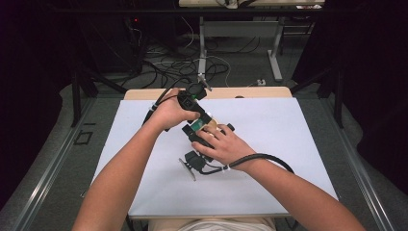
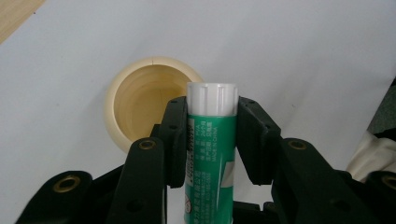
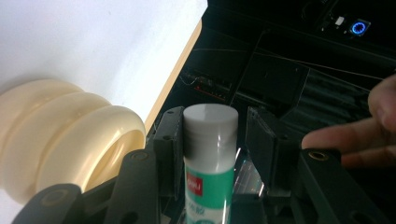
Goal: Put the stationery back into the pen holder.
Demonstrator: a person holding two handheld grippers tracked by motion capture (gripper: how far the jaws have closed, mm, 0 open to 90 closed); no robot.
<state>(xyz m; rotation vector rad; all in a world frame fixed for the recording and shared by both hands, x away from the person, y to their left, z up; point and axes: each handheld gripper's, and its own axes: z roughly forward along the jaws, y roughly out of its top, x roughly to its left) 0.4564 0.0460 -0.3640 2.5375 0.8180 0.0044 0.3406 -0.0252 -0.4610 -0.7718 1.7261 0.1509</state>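
Now the left gripper (image 2: 212, 140) squeezes the green glue stick with a white cap (image 2: 211, 135), while the right gripper (image 3: 212, 140) sits a bit open around it. Aim it straight at the cream ribbed plastic cup (image 2: 140, 105), then go slowly.

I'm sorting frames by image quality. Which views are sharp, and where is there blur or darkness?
High view: white table evenly lit, surroundings dark, fairly soft. Left gripper view: glue stick and cream cup sharp, black jaws slightly soft. Right gripper view: glue stick cap fairly clear, cream cup overexposed and soft, background dark, fingers blurred.
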